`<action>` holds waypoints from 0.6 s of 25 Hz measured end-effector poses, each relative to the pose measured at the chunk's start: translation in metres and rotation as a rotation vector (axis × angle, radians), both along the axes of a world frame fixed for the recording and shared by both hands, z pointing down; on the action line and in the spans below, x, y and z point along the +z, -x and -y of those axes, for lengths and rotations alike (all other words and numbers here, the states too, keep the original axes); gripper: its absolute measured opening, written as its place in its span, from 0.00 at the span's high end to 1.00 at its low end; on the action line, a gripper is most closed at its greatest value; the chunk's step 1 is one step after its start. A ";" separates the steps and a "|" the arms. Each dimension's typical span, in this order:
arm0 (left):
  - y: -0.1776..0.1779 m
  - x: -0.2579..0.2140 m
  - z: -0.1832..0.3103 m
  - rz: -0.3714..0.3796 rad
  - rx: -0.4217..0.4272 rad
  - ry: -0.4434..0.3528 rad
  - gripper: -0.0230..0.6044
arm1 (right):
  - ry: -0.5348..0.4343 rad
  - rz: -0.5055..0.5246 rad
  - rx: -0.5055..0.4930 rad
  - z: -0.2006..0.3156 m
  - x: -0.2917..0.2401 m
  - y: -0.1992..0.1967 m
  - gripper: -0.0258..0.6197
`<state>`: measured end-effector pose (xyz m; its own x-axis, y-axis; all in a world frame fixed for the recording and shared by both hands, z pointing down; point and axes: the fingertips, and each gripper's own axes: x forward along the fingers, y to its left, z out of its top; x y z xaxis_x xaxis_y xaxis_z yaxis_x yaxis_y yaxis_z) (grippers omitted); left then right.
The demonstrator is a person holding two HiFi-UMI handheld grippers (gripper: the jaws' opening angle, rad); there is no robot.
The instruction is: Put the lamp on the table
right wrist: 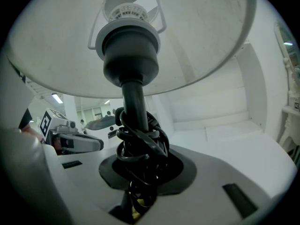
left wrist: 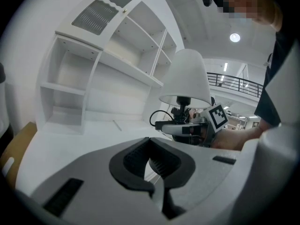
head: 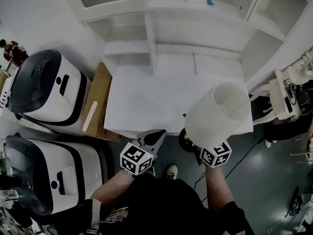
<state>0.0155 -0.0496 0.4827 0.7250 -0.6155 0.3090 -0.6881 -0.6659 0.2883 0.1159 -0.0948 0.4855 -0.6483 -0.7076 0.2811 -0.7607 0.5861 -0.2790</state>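
Note:
The lamp has a white shade (head: 217, 114) on a black stem (right wrist: 133, 102), with its black cord (right wrist: 140, 144) coiled round the stem. My right gripper (head: 193, 143) is shut on the stem and cord and holds the lamp tilted over the front right corner of the white table (head: 146, 102). In the left gripper view, the lamp (left wrist: 186, 78) hangs off to the right, above the table. My left gripper (head: 155, 137) is at the table's front edge, jaws together with nothing in them. The lamp's foot is mostly hidden.
A white shelf unit (head: 195, 28) stands along the back of the table. Two white-and-black machines (head: 46, 87) (head: 54, 175) stand at the left, with a cardboard panel (head: 95, 102) against the table's side. White ornate furniture (head: 286, 89) is at the right.

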 end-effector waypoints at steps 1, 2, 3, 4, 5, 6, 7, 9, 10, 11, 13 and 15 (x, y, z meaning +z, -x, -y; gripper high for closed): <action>0.004 0.000 0.004 -0.002 0.005 0.000 0.95 | 0.000 -0.001 0.005 0.003 0.000 0.003 0.80; 0.007 0.000 0.007 -0.004 0.010 0.001 0.95 | 0.001 -0.002 0.010 0.006 0.000 0.007 0.80; 0.010 0.000 0.011 -0.005 0.015 0.001 0.95 | 0.001 -0.003 0.016 0.009 0.000 0.009 0.80; 0.012 0.000 0.016 -0.007 0.020 0.002 0.95 | 0.002 -0.004 0.022 0.013 0.000 0.011 0.80; 0.014 0.000 0.020 -0.008 0.025 0.003 0.95 | 0.002 -0.004 0.027 0.017 -0.001 0.013 0.80; 0.016 0.000 0.025 -0.010 0.030 0.003 0.95 | 0.002 -0.004 0.033 0.021 -0.001 0.015 0.80; 0.019 0.001 0.028 -0.011 0.035 0.004 0.95 | 0.001 -0.003 0.037 0.025 -0.001 0.018 0.80; 0.026 0.002 0.033 -0.011 0.045 0.008 0.95 | -0.003 -0.003 0.047 0.031 -0.002 0.024 0.80; 0.030 0.002 0.035 -0.011 0.050 0.010 0.95 | -0.004 -0.005 0.052 0.034 -0.002 0.027 0.80; 0.033 0.003 0.037 -0.011 0.056 0.011 0.95 | -0.006 -0.006 0.058 0.037 -0.002 0.030 0.80; 0.040 0.004 0.042 -0.012 0.068 0.012 0.95 | -0.008 -0.009 0.072 0.043 -0.002 0.035 0.80; 0.047 0.006 0.046 -0.013 0.080 0.012 0.95 | -0.011 -0.009 0.086 0.049 -0.001 0.041 0.80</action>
